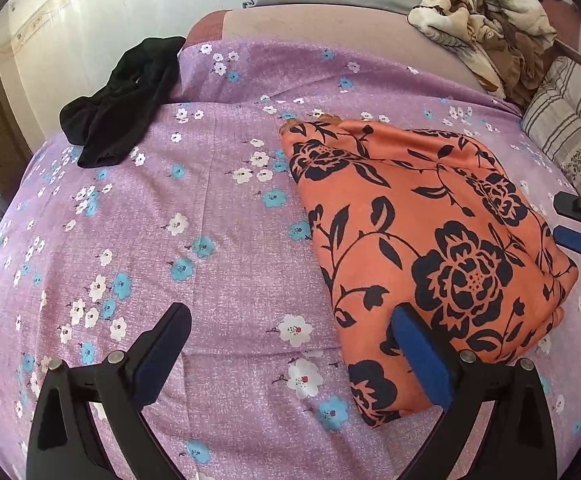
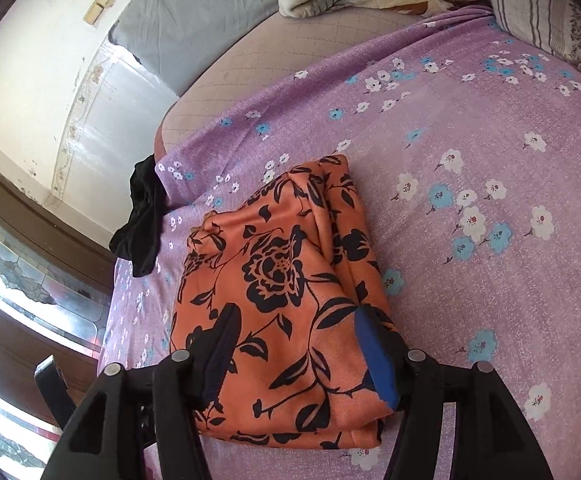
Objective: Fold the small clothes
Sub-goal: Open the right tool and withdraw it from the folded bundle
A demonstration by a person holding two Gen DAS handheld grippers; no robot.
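Right now the orange flowery cloth (image 1: 430,248) lies folded on the purple bedsheet (image 1: 210,220). Both grippers are open and hold nothing. From the left gripper (image 1: 290,320) the cloth sits at about two o'clock, and the right gripper (image 2: 294,320) hangs over the cloth's near end with its fingers apart. A black cloth (image 1: 124,100) lies crumpled at about ten o'clock, well apart from the orange one.

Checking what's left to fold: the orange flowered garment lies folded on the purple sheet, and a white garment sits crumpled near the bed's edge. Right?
Not quite: the crumpled garment is black, not white, as the left wrist view shows. The orange flowered garment does lie folded on the purple sheet.
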